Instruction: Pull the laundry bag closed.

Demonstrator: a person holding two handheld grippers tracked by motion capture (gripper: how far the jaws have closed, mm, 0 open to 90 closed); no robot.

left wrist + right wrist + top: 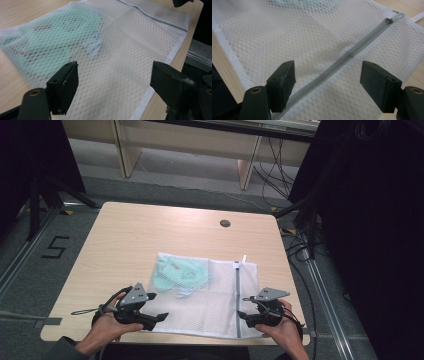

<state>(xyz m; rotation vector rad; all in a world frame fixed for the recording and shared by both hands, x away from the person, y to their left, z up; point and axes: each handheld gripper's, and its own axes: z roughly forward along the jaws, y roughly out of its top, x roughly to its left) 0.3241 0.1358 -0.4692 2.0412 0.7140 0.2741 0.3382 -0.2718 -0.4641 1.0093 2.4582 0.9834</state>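
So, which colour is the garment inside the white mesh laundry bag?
Mint green, seen best in the left gripper view: the garment inside the white mesh laundry bag.

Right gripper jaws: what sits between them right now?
In the right gripper view, the grey zipper of the white mesh bag runs across the gap between the open jaws of the right gripper; the jaws aren't pressing on it.

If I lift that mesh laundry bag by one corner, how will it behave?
The mesh bag lies thin and flat, so it will probably droop limply. The green garment bunched at one end would likely slide and weight that side.
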